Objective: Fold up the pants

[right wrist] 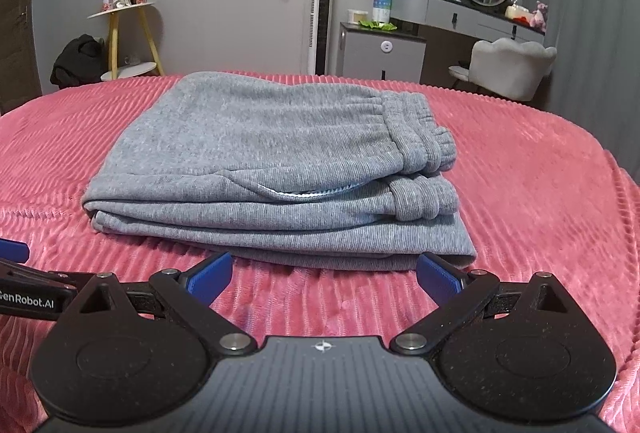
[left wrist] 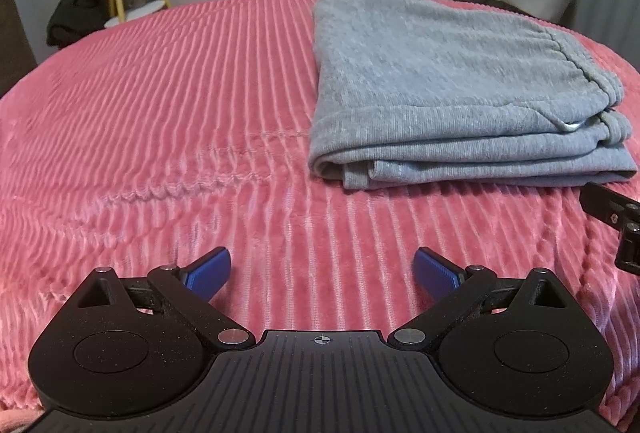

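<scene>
Now your right tool [right wrist: 324, 279] sits nearest the folded grey knit pants [right wrist: 272, 169] — dead ahead on the pink ribbed bedspread [right wrist: 540, 201]. Your left tool [left wrist: 322, 269] has them forward-right. Both tools spread apart, empty.

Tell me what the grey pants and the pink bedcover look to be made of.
Grey pants: soft heathered knit, likely cotton-blend jersey; matte, fine ribbing, gathered elastic waistband. Pink bedcover: plush ribbed fleece, probably synthetic; raised rows catch a slight sheen.
</scene>
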A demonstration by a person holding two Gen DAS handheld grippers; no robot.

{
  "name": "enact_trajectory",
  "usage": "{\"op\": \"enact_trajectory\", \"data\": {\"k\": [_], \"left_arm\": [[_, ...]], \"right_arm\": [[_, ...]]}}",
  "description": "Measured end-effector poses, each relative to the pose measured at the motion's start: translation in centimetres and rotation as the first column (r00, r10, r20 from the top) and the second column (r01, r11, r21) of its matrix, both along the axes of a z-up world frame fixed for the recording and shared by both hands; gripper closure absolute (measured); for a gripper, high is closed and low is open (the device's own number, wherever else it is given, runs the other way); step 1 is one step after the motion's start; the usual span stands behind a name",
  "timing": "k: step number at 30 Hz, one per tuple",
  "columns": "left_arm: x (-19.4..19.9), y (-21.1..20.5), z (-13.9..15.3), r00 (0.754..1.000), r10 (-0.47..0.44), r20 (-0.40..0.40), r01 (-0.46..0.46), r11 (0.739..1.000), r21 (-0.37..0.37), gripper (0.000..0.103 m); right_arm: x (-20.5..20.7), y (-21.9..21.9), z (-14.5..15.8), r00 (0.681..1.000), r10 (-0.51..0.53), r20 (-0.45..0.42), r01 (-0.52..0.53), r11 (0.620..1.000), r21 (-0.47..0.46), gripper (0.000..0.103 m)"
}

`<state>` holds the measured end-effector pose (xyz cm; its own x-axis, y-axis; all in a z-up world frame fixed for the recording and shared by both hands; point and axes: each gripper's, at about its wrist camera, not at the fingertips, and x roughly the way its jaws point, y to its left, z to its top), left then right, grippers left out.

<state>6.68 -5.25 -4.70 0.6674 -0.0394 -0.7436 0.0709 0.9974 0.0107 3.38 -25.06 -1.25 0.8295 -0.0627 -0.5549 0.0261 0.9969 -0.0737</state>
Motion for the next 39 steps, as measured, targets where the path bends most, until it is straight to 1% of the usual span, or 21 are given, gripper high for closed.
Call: {"op": "enact_trajectory", "data": {"k": [8,39], "left_arm": [[-0.11,-0.14,-0.02,1.0,-0.004,0.001,0.004,1.0,0.016,0.002],[-0.17,-0.24,0.11,1.0,-0.007,0.005,0.007,1.0,0.017,0.002]], "right_arm": [[-0.25,-0.07,0.16,1.0,-0.006,0.006,0.006,1.0,0.005,0.004],[-0.36,-0.22,0.27,1.0,-0.019,0.006,0.019,1.0,0.024,0.004]]}}
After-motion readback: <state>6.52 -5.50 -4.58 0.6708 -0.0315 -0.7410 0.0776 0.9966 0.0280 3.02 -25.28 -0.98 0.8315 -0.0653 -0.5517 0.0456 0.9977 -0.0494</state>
